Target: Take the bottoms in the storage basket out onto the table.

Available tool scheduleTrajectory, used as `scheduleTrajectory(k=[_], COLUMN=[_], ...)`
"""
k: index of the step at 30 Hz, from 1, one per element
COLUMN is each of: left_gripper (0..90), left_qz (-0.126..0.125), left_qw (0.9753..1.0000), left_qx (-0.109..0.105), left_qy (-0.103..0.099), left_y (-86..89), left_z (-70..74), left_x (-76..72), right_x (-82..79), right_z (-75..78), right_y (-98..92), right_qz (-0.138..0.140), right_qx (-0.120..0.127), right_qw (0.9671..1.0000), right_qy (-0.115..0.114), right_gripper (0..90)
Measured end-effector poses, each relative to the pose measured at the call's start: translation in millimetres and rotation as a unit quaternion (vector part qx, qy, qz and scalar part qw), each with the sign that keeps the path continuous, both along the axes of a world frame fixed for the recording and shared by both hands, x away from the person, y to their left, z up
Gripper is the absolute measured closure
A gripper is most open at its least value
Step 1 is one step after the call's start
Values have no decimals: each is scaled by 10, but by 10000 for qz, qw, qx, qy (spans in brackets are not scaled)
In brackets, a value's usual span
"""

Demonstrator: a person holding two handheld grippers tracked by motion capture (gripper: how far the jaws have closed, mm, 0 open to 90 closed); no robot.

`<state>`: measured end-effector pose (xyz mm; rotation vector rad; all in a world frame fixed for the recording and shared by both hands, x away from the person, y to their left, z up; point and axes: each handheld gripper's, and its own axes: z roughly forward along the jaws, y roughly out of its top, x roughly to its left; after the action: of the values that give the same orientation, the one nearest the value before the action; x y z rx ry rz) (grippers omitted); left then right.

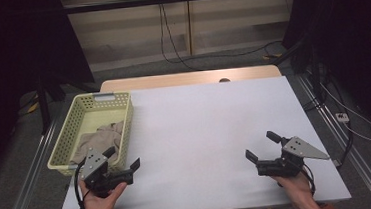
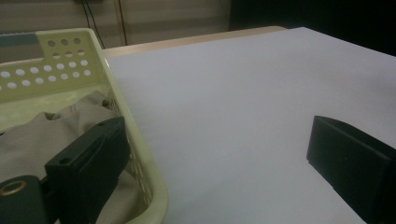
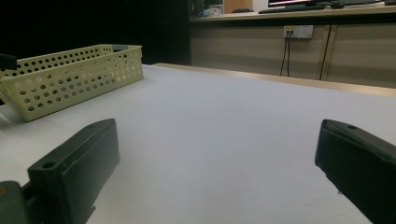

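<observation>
Your left gripper, jaws apart, straddles near-right corner of pale-yellow perforated plastic basket; crumpled beige cloth lies just far-left. Your right gripper, jaws apart, well apart.

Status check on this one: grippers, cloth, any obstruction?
Left gripper open, at the basket's near corner. Right gripper open, over bare table. Cloth in basket, untouched. Nothing in the way.

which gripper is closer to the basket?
The left gripper: one jaw hangs over the yellow basket holding the beige cloth. The right gripper sits open across the table.
</observation>
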<state>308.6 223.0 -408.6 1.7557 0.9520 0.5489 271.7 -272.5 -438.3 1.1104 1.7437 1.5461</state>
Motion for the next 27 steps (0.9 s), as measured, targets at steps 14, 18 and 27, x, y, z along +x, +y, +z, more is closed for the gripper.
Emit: scheduleTrajectory(k=[14,18,27], left_gripper=[56,55,55], left_qz=[77,82,231], left_qw=[9999,9997,9989], left_qx=[-119,-197,-336], left_qy=[62,107,250], left_y=[66,74,170], left_z=[18,21,36], left_x=[53,67,182], right_x=[-10,-17,-2], right_z=[-1,-1,-6], right_y=[-15,-8,-2], right_qz=[-41,-57,-90], right_qx=[2,-60,-19], right_qw=[10000,10000,10000], right_qy=[21,34,37], right_gripper=[0,0,0])
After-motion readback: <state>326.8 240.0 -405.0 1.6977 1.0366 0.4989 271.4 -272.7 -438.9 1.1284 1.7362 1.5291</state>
